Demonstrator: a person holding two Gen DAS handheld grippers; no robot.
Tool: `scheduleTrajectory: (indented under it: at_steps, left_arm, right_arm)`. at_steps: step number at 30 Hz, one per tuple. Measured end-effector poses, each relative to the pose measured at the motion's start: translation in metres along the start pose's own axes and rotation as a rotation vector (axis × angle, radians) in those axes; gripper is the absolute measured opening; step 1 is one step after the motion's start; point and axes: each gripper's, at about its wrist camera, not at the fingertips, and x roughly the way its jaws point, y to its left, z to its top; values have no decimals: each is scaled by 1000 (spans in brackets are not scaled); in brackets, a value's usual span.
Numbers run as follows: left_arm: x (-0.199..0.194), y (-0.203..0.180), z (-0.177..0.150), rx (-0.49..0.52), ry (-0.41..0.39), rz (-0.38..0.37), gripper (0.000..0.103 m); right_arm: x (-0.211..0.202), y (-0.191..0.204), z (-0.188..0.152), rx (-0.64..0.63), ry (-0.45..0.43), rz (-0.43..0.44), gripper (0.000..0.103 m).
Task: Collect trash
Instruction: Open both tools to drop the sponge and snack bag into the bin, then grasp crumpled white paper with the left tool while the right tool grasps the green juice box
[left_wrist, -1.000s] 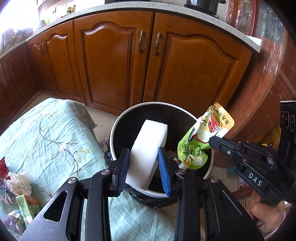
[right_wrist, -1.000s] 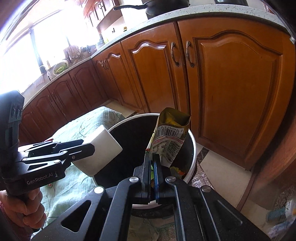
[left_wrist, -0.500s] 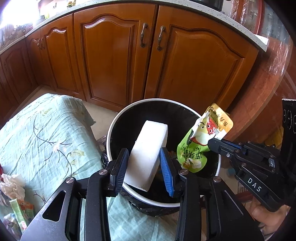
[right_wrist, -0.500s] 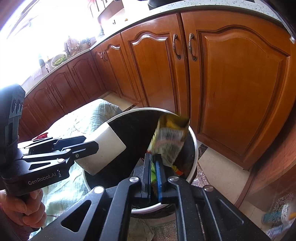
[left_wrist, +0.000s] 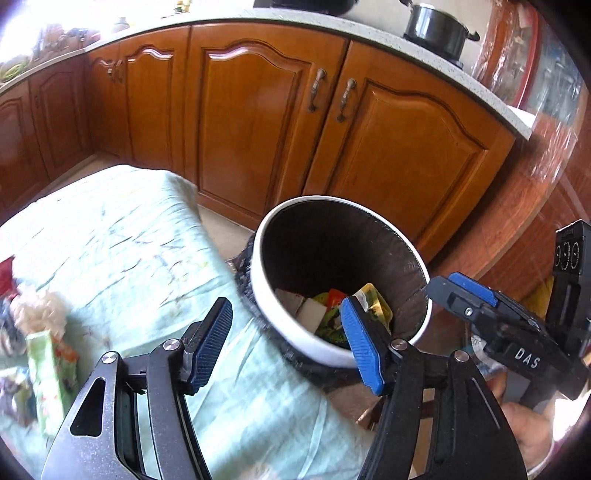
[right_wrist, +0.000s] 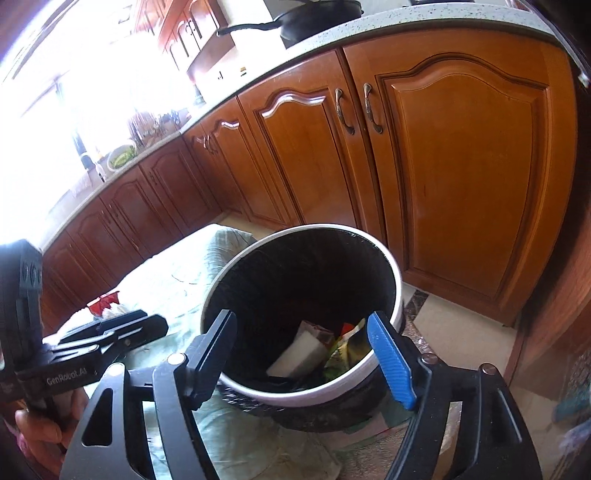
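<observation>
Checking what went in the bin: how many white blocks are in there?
1 that I can see: the white block lies at the bottom of the trash bin, beside the wrappers. Others may be hidden underneath.

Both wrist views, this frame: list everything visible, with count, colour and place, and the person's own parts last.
Round trash bin: 1, white rim, black liner, on the floor beside the bed.
White foam block: 1, inside the bin.
Green-and-yellow snack pouch: 1, inside the bin among other wrappers.
Pale green floral bedsheet: 1, left of the bin.
Loose trash pile: several pieces, mixed colours, blurred, on the sheet's left edge.
Wooden cabinet doors: several, brown, behind the bin.
Speckled countertop: 1, light grey, above the cabinets.
Black pot: 1, on the countertop.
Black frying pan: 1, on the countertop.
Left gripper: black, blue pads, open, empty.
Right gripper: black, blue pads, open, empty, over the bin.
</observation>
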Motion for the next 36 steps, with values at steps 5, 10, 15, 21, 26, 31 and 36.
scheduleTrajectory:
  at_steps: [5, 10, 15, 21, 26, 31, 36]
  left_arm:
    - [-38, 31, -33, -82, -45, 35, 66]
    - [-75, 63, -56, -150, -99, 104, 67]
    - [-104, 97, -77, -209, -131, 161, 68]
    - [-126, 132, -101, -292, -139, 194, 68]
    - [-139, 152, -114, -328, -144, 223, 68]
    - [-147, 171, -120, -368, -145, 228, 68]
    - [-150, 184, -120, -403, -144, 210, 68]
  right_arm:
    - [-6, 16, -16, 48, -10, 66, 88]
    - [-8, 40, -26, 37, 18, 121, 88]
    - [-9, 68, -35, 6, 37, 171, 88]
    - [-3, 98, -49, -25, 80, 226, 88]
    - [3, 120, -58, -46, 111, 258, 88]
    - [14, 135, -63, -52, 141, 286, 88]
    - [26, 151, -66, -58, 179, 329, 88]
